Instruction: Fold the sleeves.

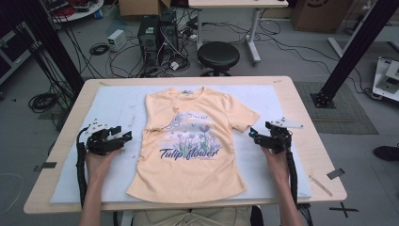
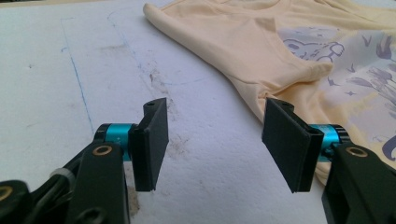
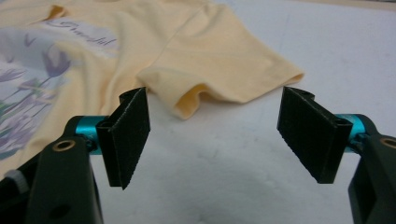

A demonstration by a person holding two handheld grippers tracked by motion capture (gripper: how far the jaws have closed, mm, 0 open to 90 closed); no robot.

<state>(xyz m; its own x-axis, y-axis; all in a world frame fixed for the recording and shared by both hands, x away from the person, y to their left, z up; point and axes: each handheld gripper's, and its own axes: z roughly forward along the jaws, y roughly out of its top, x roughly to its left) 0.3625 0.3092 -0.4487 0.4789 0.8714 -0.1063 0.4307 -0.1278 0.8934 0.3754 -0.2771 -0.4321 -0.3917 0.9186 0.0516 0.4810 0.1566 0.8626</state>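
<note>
A pale orange T-shirt with a "Tulip flower" print lies face up on the white mat. Its sleeve on the left is folded inward over the chest, while the other sleeve lies spread flat. My left gripper is open and empty just left of the shirt's side seam. In the left gripper view, the left gripper hovers over bare mat with the shirt ahead and to the right. My right gripper is open and empty beside the spread sleeve. In the right gripper view, the sleeve hem lies just beyond the right gripper.
The mat covers most of the wooden table and carries a faint blue pen outline. A strip of dark tape sits near the table's right front corner. Beyond the far edge are a black stool, computer towers and floor cables.
</note>
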